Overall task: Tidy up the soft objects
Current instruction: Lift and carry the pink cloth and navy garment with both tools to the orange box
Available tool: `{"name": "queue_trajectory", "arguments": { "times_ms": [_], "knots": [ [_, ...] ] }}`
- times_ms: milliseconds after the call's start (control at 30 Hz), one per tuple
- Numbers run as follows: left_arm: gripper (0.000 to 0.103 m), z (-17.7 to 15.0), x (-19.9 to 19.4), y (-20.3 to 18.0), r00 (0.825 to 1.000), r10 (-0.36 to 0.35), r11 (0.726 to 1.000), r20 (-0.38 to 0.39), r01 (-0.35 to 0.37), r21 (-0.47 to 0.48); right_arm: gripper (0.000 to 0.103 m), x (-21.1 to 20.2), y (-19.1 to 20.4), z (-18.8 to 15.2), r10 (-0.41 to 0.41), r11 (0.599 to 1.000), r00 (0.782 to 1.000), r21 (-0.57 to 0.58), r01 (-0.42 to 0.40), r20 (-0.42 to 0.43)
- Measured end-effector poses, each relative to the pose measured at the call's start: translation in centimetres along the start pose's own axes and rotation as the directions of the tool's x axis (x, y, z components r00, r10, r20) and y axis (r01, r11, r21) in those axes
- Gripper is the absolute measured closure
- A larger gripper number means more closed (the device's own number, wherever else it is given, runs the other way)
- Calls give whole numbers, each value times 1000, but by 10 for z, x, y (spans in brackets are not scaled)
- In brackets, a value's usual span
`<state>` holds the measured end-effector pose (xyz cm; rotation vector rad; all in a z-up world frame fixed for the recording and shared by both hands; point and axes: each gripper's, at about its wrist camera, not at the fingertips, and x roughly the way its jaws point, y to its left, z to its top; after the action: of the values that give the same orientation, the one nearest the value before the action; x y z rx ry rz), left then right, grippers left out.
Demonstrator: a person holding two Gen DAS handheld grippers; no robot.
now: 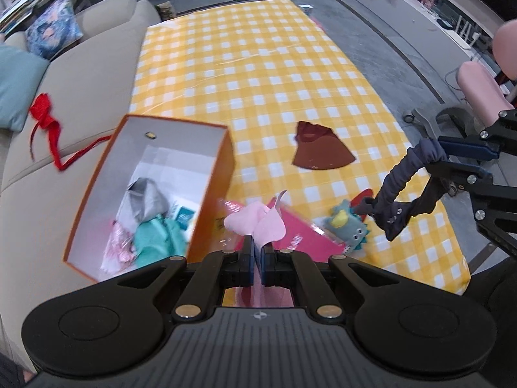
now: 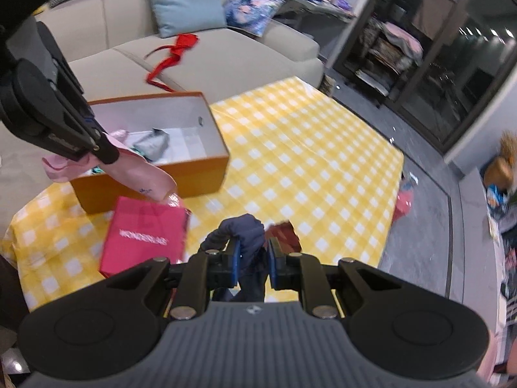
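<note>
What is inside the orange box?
In the orange box: a grey cloth, a green cloth, a pink patterned item. Anything under them is hidden.

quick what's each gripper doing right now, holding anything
left gripper: shut on the pink cloth
right gripper: shut on the dark blue garment

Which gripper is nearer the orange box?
Left. The left gripper, shut on a pink cloth, hangs beside the orange box; the right gripper, holding a dark scrunched garment, is farther off.
</note>
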<state>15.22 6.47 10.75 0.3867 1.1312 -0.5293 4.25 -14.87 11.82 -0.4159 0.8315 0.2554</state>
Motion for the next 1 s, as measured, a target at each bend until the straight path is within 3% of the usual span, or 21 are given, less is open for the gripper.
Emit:
{"name": "queue_trajectory", "arguments": {
  "times_ms": [533,1000],
  "knots": [
    [99,-28,-10,76,1000,5,995,15,-3,-101,88,-5,65,75,34,991,998,-130,-27,46],
    [99,-19,-2,137,998,-6,982,56,16,-187,88,23,89,130,41,981,998,-190,-31,51]
  ]
}}
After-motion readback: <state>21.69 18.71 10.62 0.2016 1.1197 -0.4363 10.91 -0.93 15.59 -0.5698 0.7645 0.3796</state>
